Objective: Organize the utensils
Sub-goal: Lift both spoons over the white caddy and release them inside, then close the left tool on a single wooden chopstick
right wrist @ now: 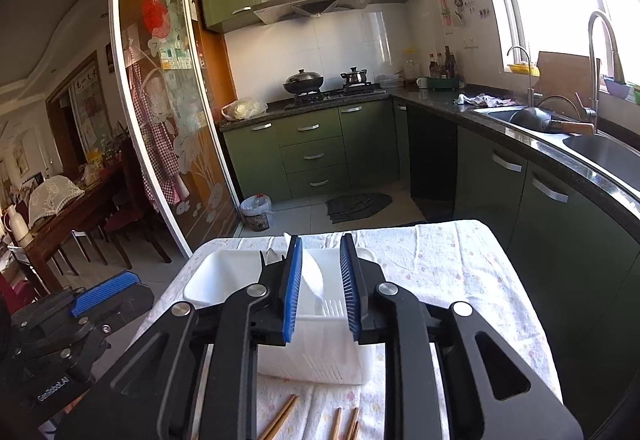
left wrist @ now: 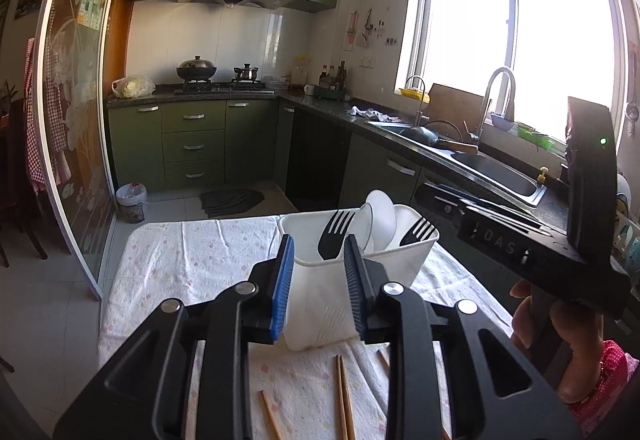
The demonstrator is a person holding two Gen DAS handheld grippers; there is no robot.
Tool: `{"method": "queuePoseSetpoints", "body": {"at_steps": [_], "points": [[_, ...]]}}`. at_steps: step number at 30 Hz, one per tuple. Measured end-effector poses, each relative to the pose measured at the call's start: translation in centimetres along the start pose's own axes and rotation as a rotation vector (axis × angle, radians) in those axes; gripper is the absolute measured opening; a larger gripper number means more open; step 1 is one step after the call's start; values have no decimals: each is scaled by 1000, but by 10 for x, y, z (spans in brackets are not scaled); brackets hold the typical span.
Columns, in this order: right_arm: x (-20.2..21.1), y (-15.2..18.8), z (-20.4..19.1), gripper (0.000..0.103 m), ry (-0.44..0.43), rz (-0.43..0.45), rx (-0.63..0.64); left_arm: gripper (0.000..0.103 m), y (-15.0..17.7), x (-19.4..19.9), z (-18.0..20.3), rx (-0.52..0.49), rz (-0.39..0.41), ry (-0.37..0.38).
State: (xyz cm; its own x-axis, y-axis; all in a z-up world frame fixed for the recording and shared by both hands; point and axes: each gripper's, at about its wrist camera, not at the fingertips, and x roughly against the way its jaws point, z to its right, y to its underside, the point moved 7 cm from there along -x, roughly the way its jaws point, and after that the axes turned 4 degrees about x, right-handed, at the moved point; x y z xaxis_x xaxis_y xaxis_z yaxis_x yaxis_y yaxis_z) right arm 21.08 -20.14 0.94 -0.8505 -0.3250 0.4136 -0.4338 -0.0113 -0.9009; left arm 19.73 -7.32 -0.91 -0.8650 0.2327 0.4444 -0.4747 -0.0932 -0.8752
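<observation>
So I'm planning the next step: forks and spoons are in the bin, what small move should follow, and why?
Probably lower one pair of tongs, say the right tongs, to the wooden chopsticks lying loose on the cloth before the white bin; both tongs hold nothing.

The left gripper, blue pads apart and empty, hovers before a white plastic utensil basket holding two black forks and white spoons; wooden chopsticks lie on the floral tablecloth

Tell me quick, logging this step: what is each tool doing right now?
Left tool: open, holding nothing; the white caddy sits beyond its pads.
Right tool: open, holding nothing, above the caddy.
</observation>
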Motion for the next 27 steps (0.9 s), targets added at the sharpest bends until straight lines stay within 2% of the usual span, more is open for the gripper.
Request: {"method": "queuePoseSetpoints", "body": {"at_steps": [3, 7, 11, 13, 17, 20, 27], "points": [[18, 7, 1, 20, -10, -19, -6, 25, 14, -3, -5, 4, -77, -21], [43, 26, 2, 20, -24, -91, -2, 25, 42, -10, -17, 2, -231, -76], [56, 58, 7, 20, -37, -236, -3, 25, 83, -21, -30, -17, -430, -160], [56, 77, 10, 20, -52, -320, -16, 24, 103, -27, -35, 7, -536, -180], [53, 108, 17, 20, -63, -464, -31, 16, 135, -36, -43, 58, -705, -212], [52, 128, 17, 20, -59, -539, -19, 11, 149, -38, -43, 62, -774, -243], [43, 150, 12, 20, -71, -642, -4, 11, 165, -43, -45, 92, -864, -286]]}}
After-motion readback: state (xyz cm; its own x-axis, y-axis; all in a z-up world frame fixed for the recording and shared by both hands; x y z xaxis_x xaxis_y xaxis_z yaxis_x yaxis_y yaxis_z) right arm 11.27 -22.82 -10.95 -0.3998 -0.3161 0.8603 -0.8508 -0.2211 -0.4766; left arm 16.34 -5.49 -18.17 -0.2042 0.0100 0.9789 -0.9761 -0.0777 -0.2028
